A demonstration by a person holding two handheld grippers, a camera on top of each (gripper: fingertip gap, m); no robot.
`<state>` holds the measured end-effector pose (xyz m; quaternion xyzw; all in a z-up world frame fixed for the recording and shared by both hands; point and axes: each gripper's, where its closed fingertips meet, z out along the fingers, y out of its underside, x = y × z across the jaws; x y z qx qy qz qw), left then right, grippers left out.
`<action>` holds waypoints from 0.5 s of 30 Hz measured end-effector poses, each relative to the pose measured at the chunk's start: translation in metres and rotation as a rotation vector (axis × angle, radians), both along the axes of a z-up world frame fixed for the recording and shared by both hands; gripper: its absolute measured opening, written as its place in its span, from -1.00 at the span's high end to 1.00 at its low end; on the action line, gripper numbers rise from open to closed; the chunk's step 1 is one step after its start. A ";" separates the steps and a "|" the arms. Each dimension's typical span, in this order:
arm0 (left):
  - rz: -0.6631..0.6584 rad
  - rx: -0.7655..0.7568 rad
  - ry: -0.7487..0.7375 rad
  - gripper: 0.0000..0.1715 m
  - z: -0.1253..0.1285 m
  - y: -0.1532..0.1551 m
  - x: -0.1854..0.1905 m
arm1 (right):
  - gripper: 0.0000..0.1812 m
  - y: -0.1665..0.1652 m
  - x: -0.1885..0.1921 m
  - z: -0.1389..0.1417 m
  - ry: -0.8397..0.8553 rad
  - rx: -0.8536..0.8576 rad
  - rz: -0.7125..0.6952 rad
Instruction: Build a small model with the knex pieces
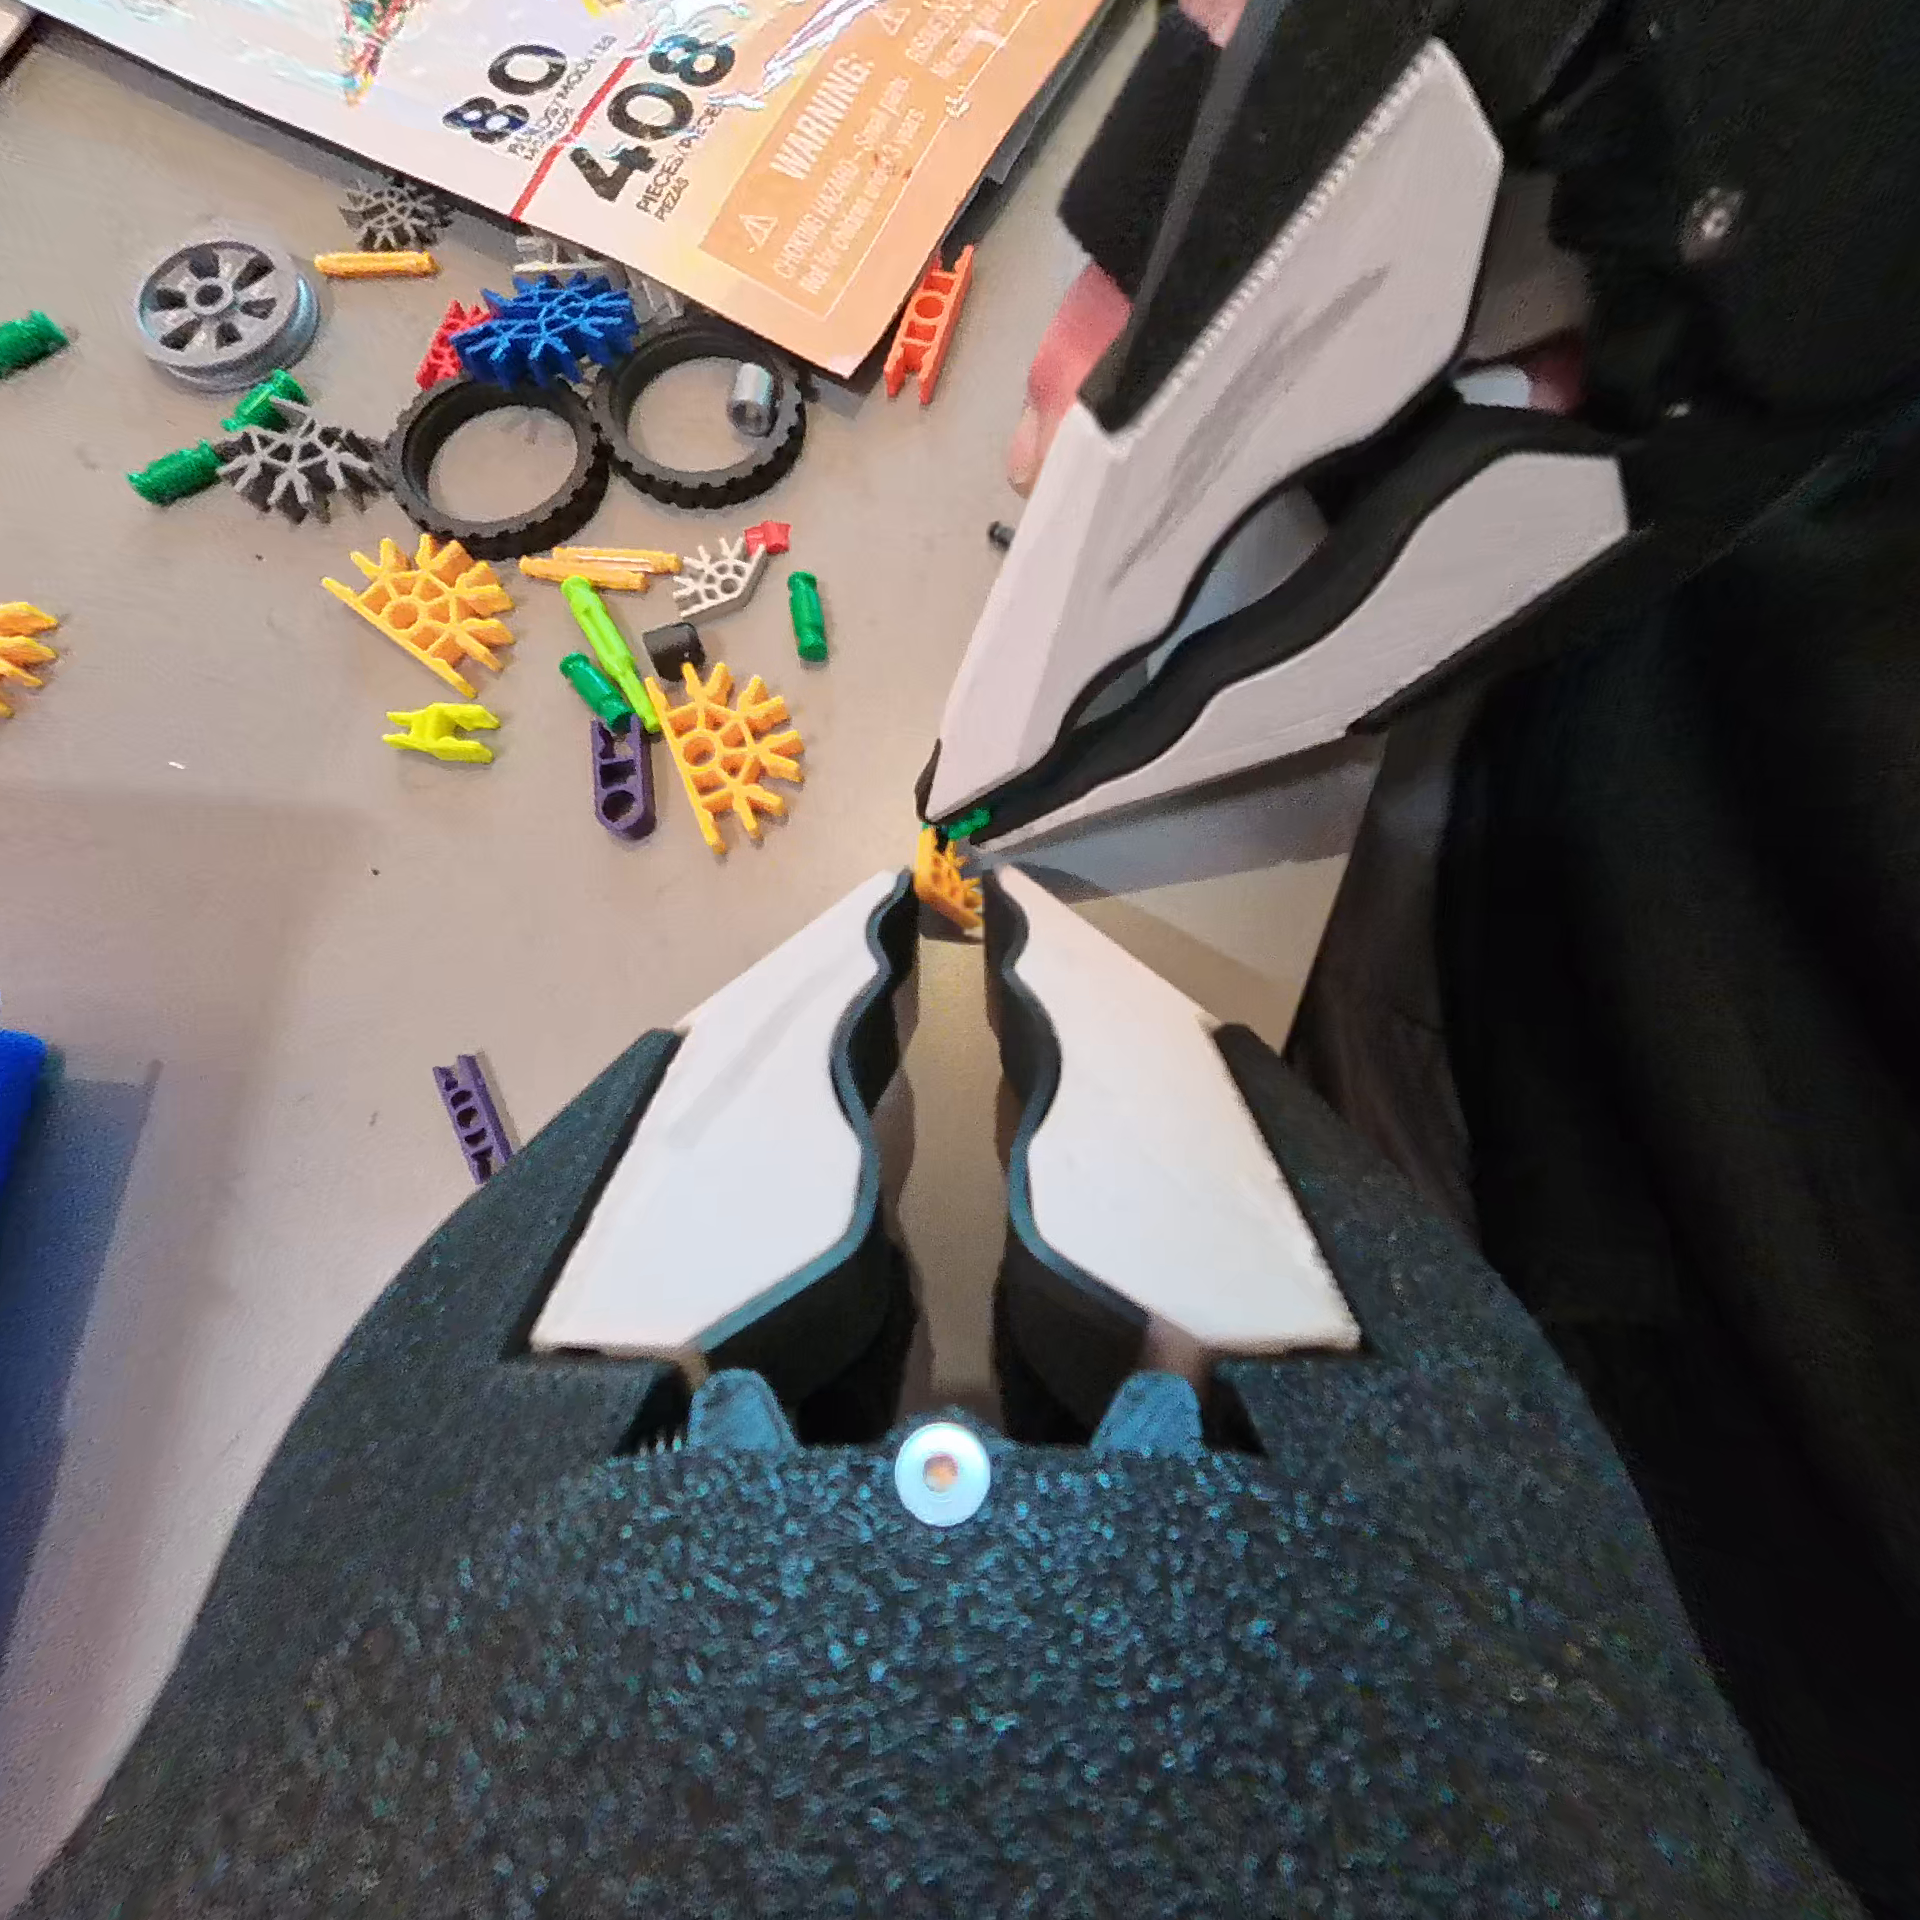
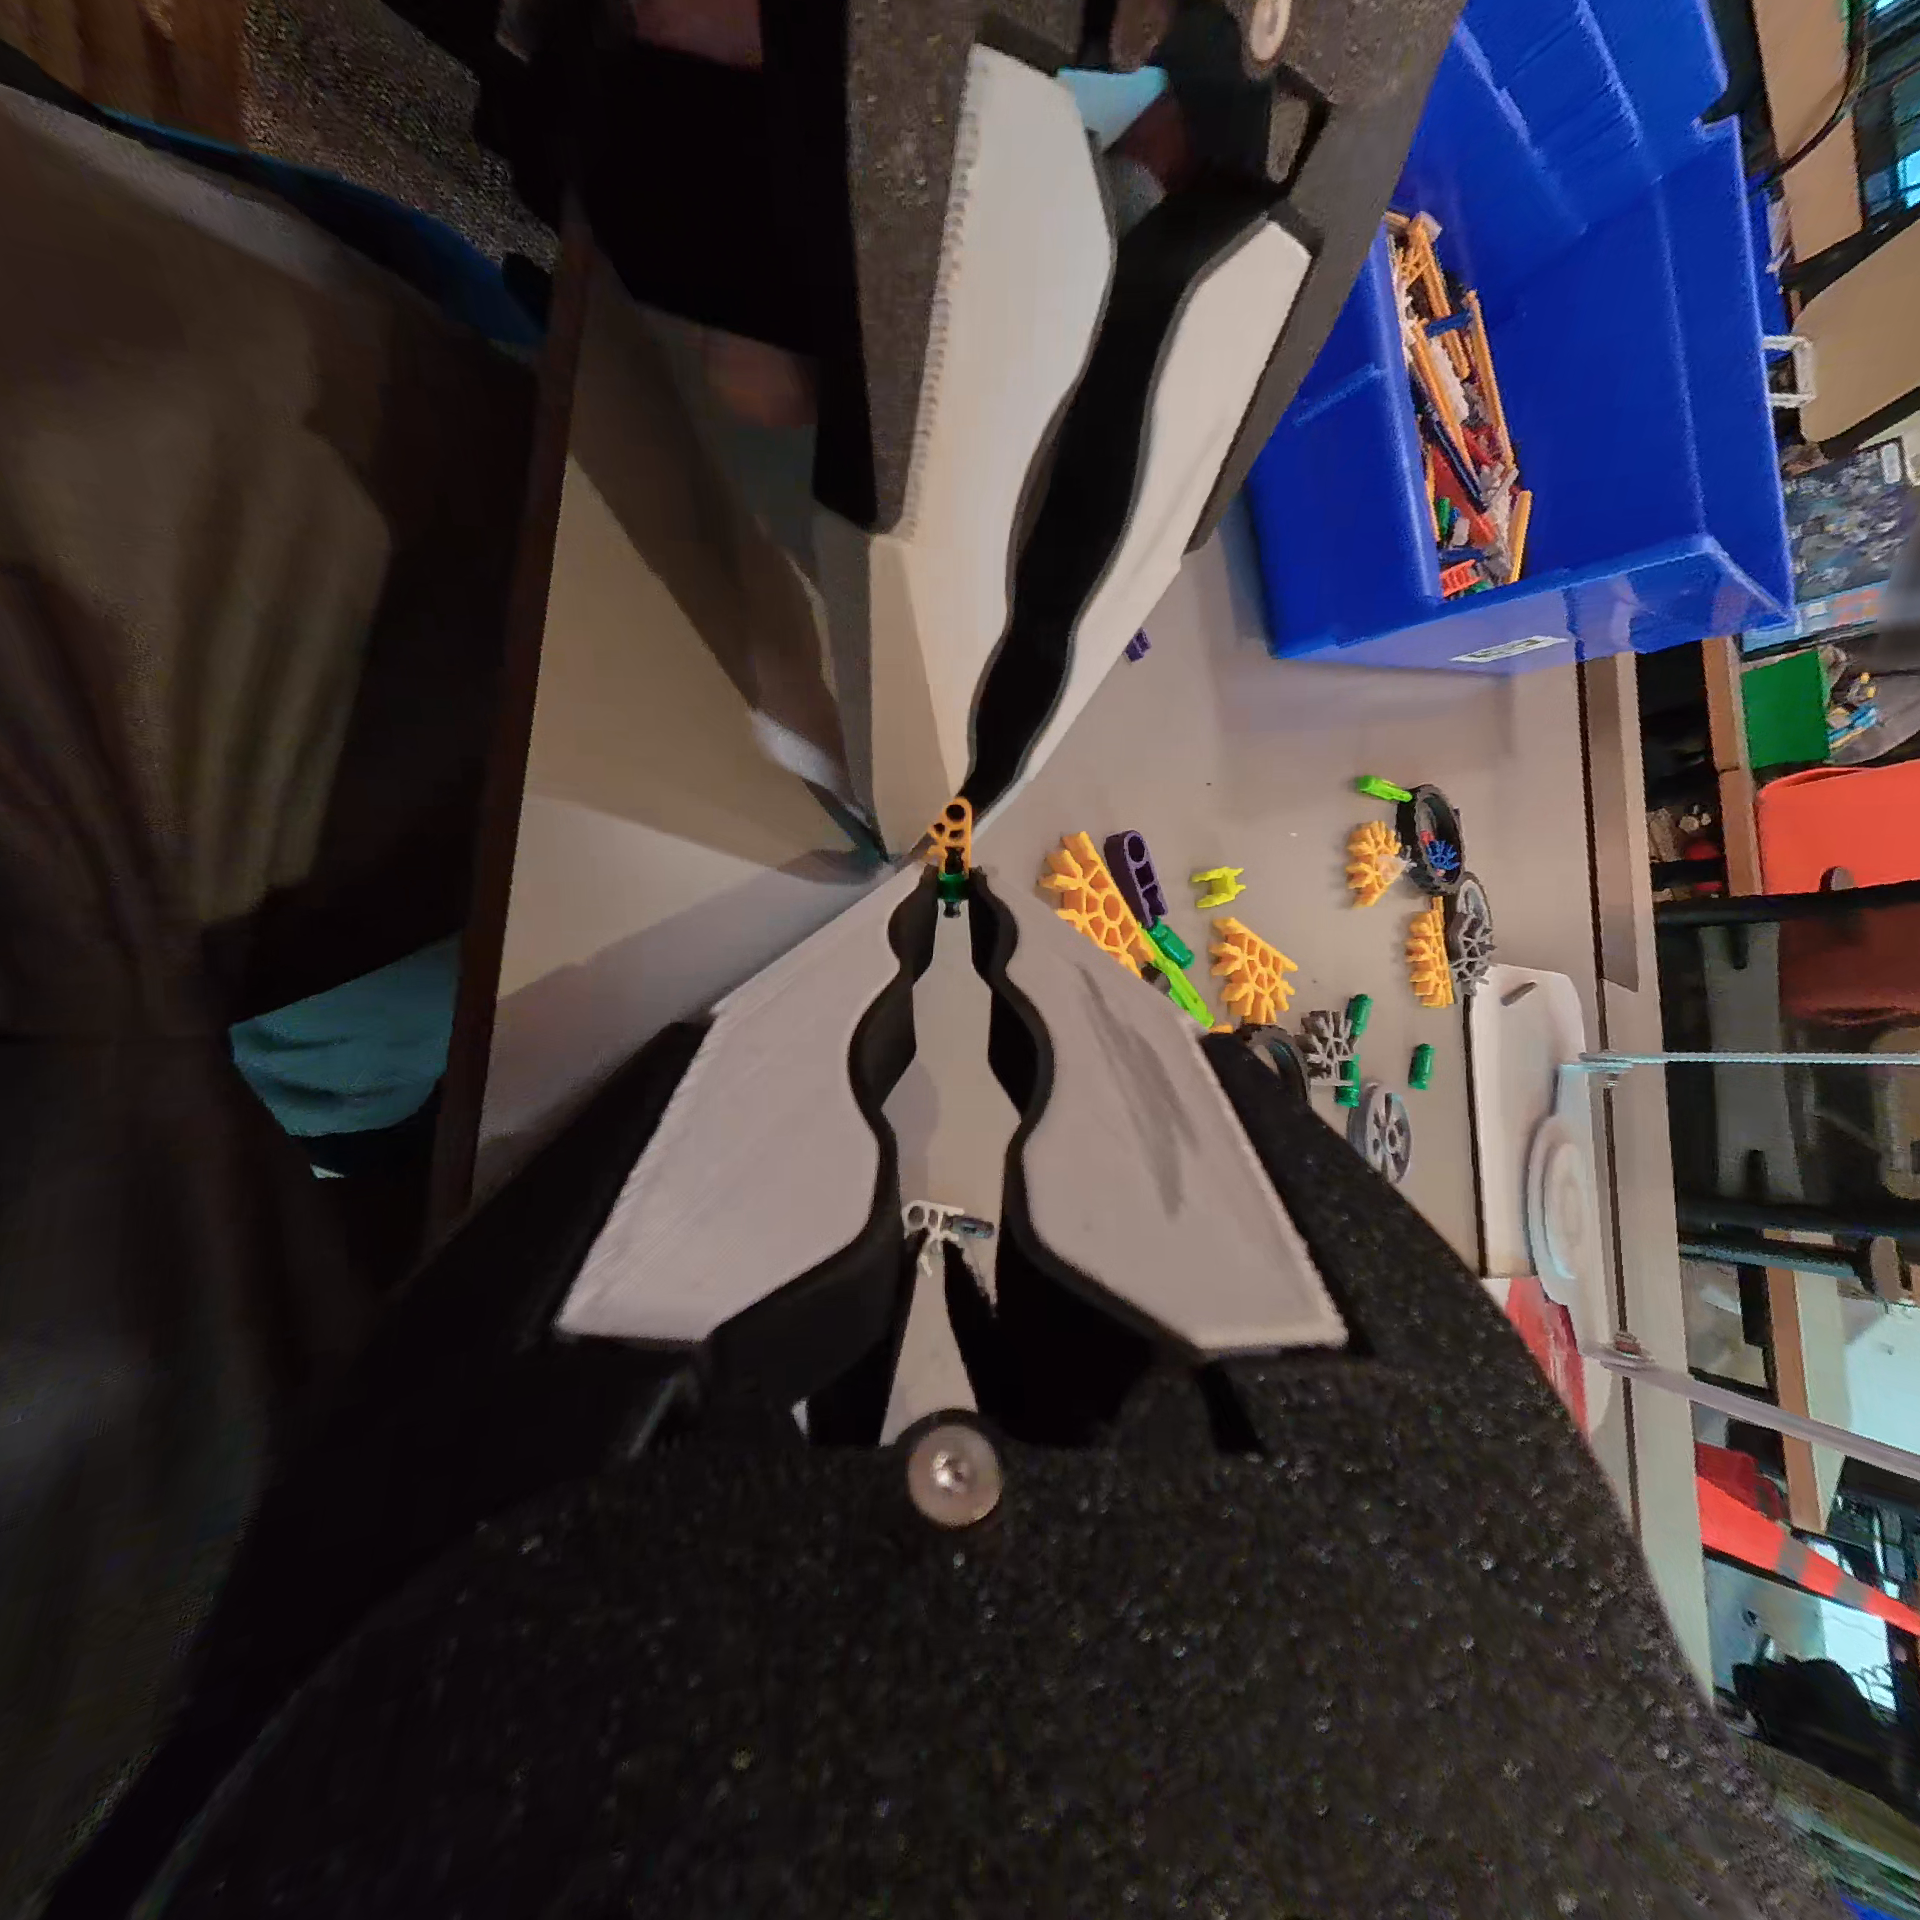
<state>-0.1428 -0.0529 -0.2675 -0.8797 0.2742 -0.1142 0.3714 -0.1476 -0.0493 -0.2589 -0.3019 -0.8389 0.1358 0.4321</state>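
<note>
- Left gripper [image 1: 948, 902] pinching a yellow connector [image 1: 951, 883] at its tips.
- Right gripper [image 2: 952, 896] nipped shut on a green rod [image 2: 950, 885], tip to tip with the connector.
- Farther left on the table [image 1: 260, 852]: loose yellow pieces [image 1: 732, 750], purple link [image 1: 621, 777], two tyres [image 1: 499, 465], grey wheel [image 1: 223, 312].
- Farthest: box [image 1: 727, 135].

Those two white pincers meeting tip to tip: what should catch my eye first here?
The left gripper pinches a small yellow connector, and the right gripper pinches a short green rod right against it, above the grey table. Beyond lie scattered building pieces, two black tyres and a blue bin.
</note>
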 end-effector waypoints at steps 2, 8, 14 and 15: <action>-0.005 -0.008 -0.009 0.89 0.000 0.000 0.001 | 0.96 0.001 0.001 -0.002 0.002 -0.012 -0.001; 0.001 -0.020 -0.042 0.98 0.001 0.003 0.002 | 0.95 0.003 0.002 -0.003 0.010 -0.050 0.004; -0.007 -0.017 -0.038 0.98 0.001 0.004 0.003 | 0.86 0.006 0.004 -0.003 -0.003 -0.103 -0.007; -0.008 -0.019 -0.041 0.99 0.001 0.004 0.003 | 0.82 0.007 0.004 -0.002 -0.010 -0.117 -0.011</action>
